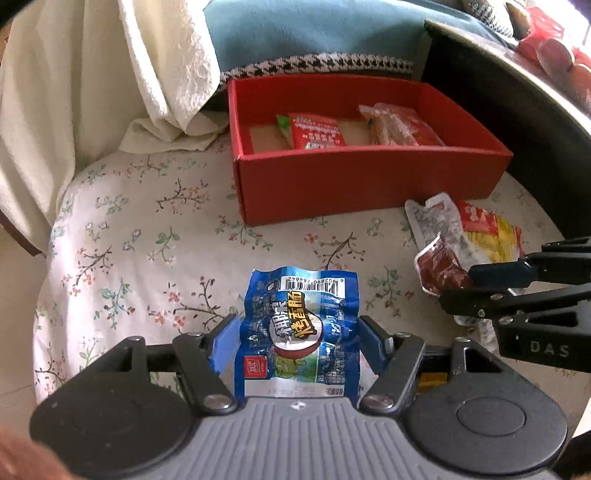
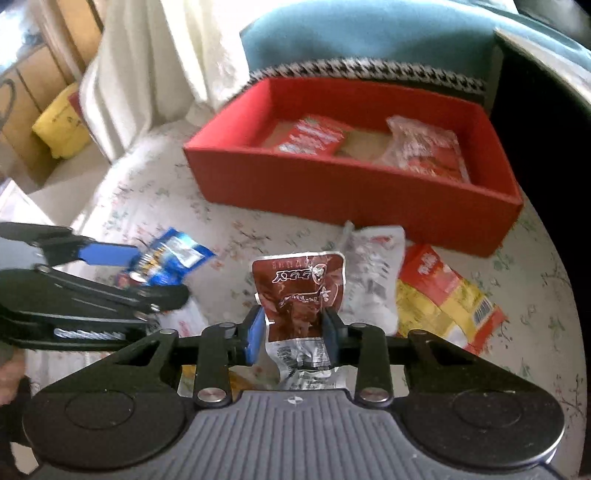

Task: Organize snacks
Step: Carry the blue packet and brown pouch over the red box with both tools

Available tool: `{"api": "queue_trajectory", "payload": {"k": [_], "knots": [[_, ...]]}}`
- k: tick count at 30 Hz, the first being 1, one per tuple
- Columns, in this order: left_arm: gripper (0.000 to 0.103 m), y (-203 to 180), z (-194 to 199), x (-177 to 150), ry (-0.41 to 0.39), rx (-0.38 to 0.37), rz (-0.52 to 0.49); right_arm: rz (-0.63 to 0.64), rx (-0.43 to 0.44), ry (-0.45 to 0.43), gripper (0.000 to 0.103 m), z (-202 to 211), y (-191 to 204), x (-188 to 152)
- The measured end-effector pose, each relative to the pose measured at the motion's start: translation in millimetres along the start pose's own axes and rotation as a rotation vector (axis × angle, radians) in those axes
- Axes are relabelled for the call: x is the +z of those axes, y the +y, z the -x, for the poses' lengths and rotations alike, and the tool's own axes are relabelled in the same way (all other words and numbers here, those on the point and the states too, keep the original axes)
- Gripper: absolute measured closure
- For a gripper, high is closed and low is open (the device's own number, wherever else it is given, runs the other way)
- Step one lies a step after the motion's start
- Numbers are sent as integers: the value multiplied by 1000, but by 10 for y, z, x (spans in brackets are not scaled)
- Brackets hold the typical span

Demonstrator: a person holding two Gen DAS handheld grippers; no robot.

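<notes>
My left gripper is shut on a blue snack packet, its blue pads pressing both sides. The same blue snack packet shows at the left of the right wrist view, in the left gripper. My right gripper is shut on a brown snack pouch, held just above the floral cloth. In the left wrist view that brown snack pouch sits at the right, in the right gripper. Behind both stands a red box holding two red packets.
A white pouch and a red-and-yellow packet lie on the floral tablecloth right of my right gripper. A dark cabinet stands right of the box. A cream cloth and a teal cushion rise behind.
</notes>
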State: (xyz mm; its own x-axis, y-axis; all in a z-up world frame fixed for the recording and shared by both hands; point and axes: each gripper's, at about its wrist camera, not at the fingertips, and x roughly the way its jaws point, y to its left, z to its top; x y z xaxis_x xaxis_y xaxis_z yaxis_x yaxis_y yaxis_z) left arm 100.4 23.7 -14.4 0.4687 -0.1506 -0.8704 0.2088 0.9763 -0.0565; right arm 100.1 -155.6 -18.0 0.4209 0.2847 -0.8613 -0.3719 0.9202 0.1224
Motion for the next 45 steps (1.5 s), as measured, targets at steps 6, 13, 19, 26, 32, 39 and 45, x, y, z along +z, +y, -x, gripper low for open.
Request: {"api": "queue_trajectory", "payload": {"k": [6,13,19,26,32,39,45], "knots": [[41,-12,-68,0,26,-13,-12,49,-26,14,53,-87,76,1],[41,7,-184,29,41,-17,-9,102,-60,42,43,-184,105,-68],[41,76,-123,85,30,-53,24,100,-47,22,49,-105,105,-33],[42,217,69,201,-50,-84,96,20,2,-57,49,97,-19,112],[42,166,87,253,-76,-83,90,7,-5,-90,49,141,-62,178],[41,96,89,278,-108,-82,67,-7,-11,-115,49,162,-119,211],[41,72,106,319,-137,-75,60,-32,-18,-145,49,203,-206,275]]}}
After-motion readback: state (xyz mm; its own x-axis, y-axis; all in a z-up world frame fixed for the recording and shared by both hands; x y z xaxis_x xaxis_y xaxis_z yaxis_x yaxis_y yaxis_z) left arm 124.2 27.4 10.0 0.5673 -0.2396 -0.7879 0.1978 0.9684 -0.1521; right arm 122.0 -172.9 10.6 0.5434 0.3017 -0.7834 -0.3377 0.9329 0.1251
